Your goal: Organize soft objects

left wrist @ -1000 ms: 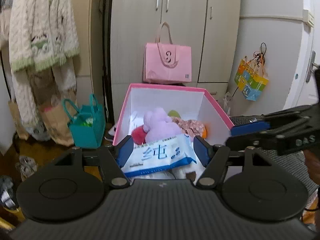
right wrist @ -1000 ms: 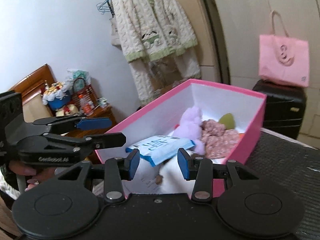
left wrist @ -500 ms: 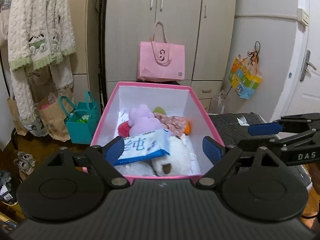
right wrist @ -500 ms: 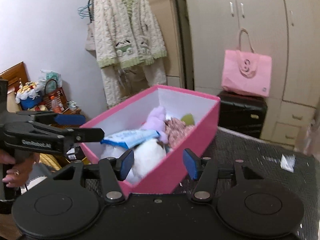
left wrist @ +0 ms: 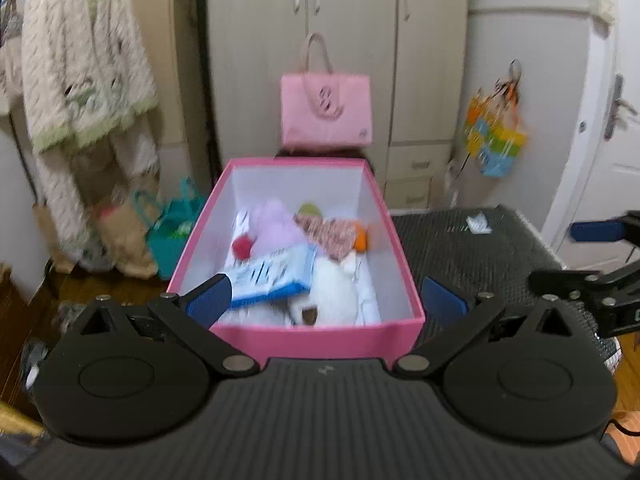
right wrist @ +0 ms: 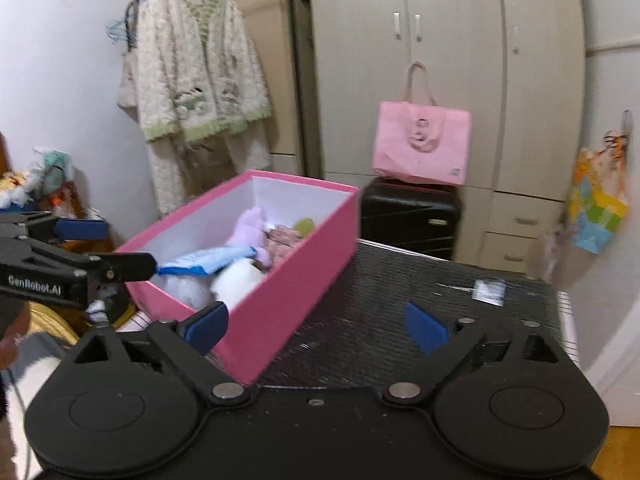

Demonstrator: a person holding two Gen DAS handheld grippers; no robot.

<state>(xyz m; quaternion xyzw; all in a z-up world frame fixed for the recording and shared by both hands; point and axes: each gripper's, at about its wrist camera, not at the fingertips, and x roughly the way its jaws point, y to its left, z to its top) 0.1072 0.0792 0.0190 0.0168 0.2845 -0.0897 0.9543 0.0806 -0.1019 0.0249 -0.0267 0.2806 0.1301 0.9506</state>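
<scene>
Motion blur smears the print on the blue-and-white packet (left wrist: 276, 276), unreadable as it lies atop the white plush (left wrist: 332, 292) in the pink box (left wrist: 320, 340) on the counter (left wrist: 472, 256). "GenRobot.AI" reads on the left hand-held gripper (right wrist: 102, 246); both it and the right hand-held gripper (right wrist: 316, 326) have just been opening, wide and empty.

My left gripper (left wrist: 325, 300) has just been opening — its jaws stand wide with nothing between them. My right gripper (right wrist: 316, 326) has been opening too — jaws spread wide, gripping nothing, both tilted downward.
</scene>
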